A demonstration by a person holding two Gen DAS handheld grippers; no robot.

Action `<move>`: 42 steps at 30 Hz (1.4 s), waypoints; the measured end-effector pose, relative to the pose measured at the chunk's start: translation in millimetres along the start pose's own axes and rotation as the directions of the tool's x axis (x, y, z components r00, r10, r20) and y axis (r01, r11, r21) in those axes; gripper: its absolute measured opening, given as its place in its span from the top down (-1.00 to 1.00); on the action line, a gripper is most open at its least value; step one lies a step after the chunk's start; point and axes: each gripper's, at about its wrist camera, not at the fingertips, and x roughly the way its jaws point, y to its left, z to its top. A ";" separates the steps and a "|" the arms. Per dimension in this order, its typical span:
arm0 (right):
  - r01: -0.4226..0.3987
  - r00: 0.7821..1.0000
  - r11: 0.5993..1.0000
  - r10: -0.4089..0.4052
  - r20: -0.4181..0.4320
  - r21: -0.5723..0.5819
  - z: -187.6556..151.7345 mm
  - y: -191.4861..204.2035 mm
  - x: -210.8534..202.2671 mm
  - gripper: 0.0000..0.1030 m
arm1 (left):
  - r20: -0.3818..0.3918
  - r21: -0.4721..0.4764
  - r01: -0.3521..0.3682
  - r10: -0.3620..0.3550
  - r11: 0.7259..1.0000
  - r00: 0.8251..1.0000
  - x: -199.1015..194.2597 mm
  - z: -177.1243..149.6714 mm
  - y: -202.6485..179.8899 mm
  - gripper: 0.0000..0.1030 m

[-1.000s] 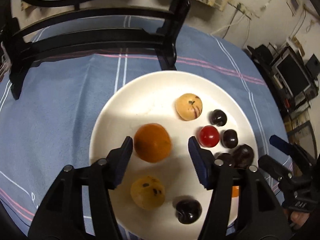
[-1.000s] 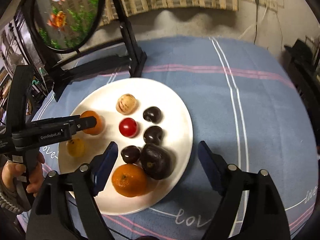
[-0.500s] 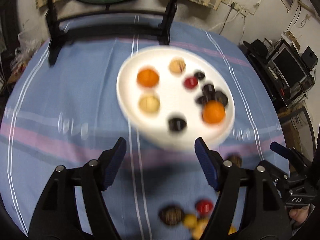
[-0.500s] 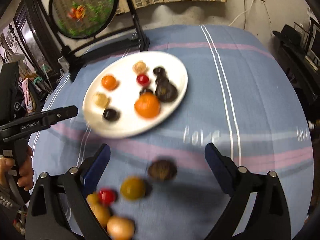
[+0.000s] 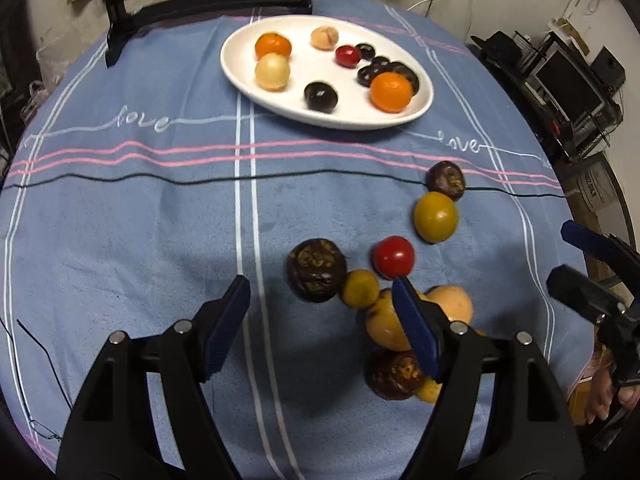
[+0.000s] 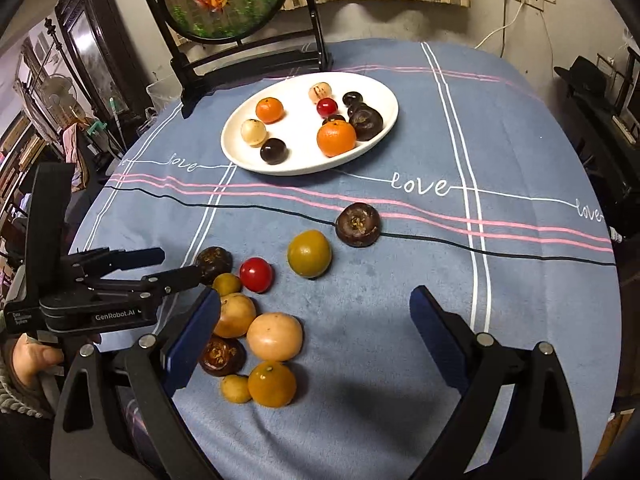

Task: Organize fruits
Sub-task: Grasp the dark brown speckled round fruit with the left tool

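The left gripper (image 5: 320, 308) hangs empty over the blue tablecloth (image 5: 140, 240), its jaws opening and nothing pressed between the pads; the dark wrinkled fruit (image 5: 317, 276) sits just ahead between the finger lines, at about twelve o'clock from the tips, with a small yellow fruit (image 5: 360, 288) touching it at three o'clock. The right gripper (image 6: 314, 332) stands wide and also empty. From it, the loose cluster lies at about nine to ten o'clock: a pale orange fruit (image 6: 274, 336) nearest, a small orange (image 6: 272, 384) below it, and the red tomato (image 6: 256, 274) further off. Both fruits are roundish, so no long axis governs the grasp. The left hand looks nearer the dark fruit, the right nearer the pale one. The white plate (image 6: 248, 160), already bearing oranges and dark fruits, lies well apart at twelve o'clock from both, beyond the pink stripes (image 6: 280, 192).
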 end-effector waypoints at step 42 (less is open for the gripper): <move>0.080 0.995 0.994 -0.074 -0.070 0.081 -27.6 -44.0 -11.9 -0.86 | -0.054 -0.095 -0.079 0.074 0.992 0.996 43.5 8.9 26.3 -0.71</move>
